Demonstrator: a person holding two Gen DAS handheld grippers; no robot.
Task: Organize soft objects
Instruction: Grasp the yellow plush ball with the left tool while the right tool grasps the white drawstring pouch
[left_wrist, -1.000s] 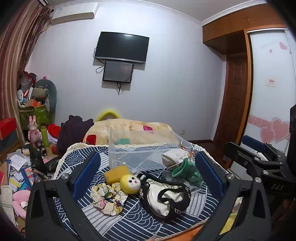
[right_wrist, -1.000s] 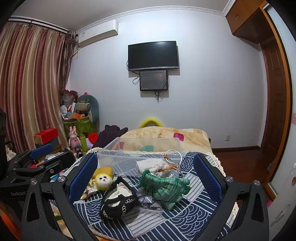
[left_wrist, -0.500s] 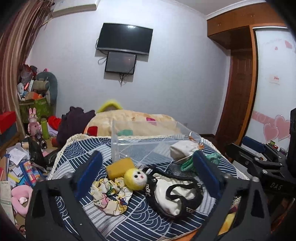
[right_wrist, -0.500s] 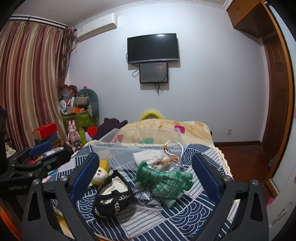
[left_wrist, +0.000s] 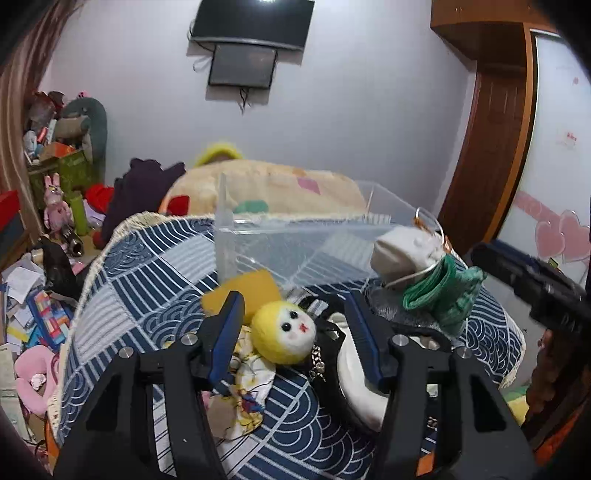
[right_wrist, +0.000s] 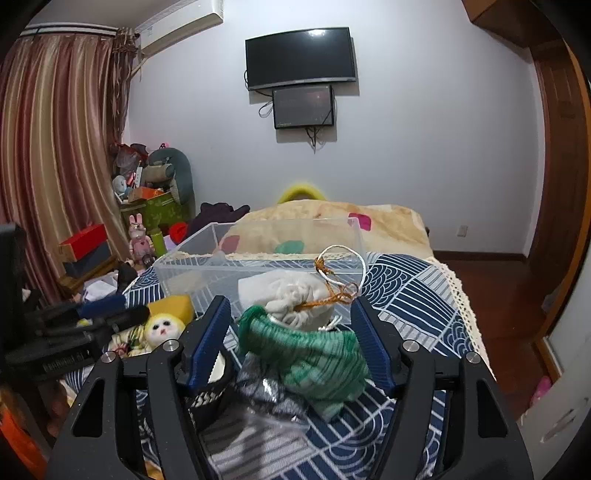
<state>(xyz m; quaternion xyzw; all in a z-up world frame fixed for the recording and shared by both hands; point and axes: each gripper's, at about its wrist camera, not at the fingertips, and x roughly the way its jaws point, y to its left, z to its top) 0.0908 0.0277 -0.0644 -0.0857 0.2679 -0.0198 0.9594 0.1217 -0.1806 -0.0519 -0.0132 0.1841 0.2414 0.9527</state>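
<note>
A clear plastic bin (left_wrist: 295, 240) stands on a blue patterned cloth (left_wrist: 140, 295). In front of it lie a yellow sponge (left_wrist: 243, 291), a yellow-headed doll (left_wrist: 284, 336), a floral scrunchie (left_wrist: 251, 384), a black and white pouch (left_wrist: 354, 373), a green knit cloth (right_wrist: 310, 358) and a white drawstring bag (right_wrist: 295, 299). My left gripper (left_wrist: 295, 321) is open, its jaws on either side of the doll's head. My right gripper (right_wrist: 291, 328) is open around the green cloth. The bin (right_wrist: 258, 258) looks empty.
A bed with a beige quilt (right_wrist: 332, 221) lies behind the table. Boxes, toys and papers clutter the floor at left (left_wrist: 33, 295). A wooden door (left_wrist: 484, 147) and a wardrobe are at right. The other gripper (left_wrist: 535, 284) shows at the right edge.
Both grippers have moved forward and down toward the pile. The left now brackets the doll, the right brackets the green cloth. Both jaw gaps look narrower than before.
</note>
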